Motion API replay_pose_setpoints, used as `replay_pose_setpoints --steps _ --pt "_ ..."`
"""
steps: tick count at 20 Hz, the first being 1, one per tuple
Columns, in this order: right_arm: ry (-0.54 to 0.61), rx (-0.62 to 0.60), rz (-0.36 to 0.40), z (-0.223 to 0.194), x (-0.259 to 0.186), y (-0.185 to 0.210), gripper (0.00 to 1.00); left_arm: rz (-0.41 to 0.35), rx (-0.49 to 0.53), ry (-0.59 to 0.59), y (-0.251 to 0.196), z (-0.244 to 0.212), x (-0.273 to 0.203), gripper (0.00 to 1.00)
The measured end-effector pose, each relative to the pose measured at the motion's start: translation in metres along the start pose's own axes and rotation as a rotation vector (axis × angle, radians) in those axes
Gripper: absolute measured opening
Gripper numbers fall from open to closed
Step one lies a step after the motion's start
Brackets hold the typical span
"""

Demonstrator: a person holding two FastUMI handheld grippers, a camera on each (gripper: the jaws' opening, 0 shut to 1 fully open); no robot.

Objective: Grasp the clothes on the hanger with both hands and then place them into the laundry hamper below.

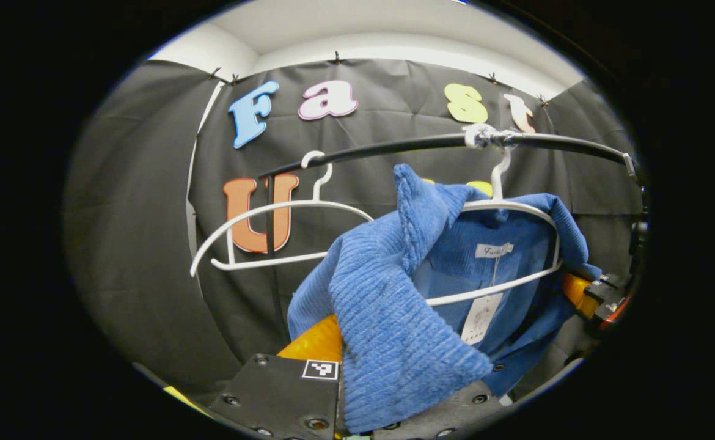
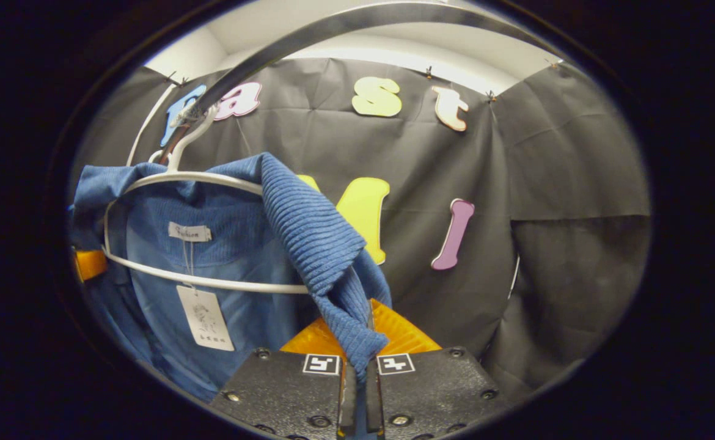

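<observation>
While the sweater (image 1: 394, 293) hangs half on its hanger (image 1: 504, 244), each gripper has a shoulder of it in hand. In the left gripper view the left gripper (image 1: 351, 403) sits at 6 o'clock, a thick fold of ribbed knit running down between its fingers; they look to be pinching that fold, held apart by its bulk. In the right gripper view the right gripper (image 2: 357, 397) also sits at 6 o'clock, its fingers pressed nearly together on a narrow tail of the knit.

From the left fingers the hanger lies toward 1 o'clock; from the right fingers it lies toward 10 o'clock. So the hanger stands between the two grippers and above both, its long axis running across from one to the other, hooked on the rail (image 1: 394, 146). My judgement: both grips are about equally near, and the cloth must come down and off the hanger's arms before it can drop. An empty hanger (image 1: 272, 235) hangs at 9 o'clock in the left gripper view.

A neck label (image 2: 190, 232) and a hang tag (image 2: 206, 318) carry print too small to read.
</observation>
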State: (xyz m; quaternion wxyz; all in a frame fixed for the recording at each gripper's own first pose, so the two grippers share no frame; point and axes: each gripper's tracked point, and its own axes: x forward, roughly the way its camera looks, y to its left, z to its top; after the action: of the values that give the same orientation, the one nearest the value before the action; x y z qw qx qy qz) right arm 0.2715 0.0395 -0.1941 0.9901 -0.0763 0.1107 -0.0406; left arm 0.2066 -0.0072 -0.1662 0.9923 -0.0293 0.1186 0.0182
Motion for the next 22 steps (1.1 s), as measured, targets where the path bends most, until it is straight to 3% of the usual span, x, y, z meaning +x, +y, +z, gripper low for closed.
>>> replay_pose_setpoints --steps 11,22 --pt "-0.073 -0.014 -0.025 0.045 -0.013 -0.040 0.10 -0.027 0.008 0.017 0.036 0.039 -0.026 0.10" --pt "-0.104 -0.084 0.025 0.060 -0.005 -0.054 0.10 -0.145 -0.076 0.118 0.056 0.058 -0.025 0.10"
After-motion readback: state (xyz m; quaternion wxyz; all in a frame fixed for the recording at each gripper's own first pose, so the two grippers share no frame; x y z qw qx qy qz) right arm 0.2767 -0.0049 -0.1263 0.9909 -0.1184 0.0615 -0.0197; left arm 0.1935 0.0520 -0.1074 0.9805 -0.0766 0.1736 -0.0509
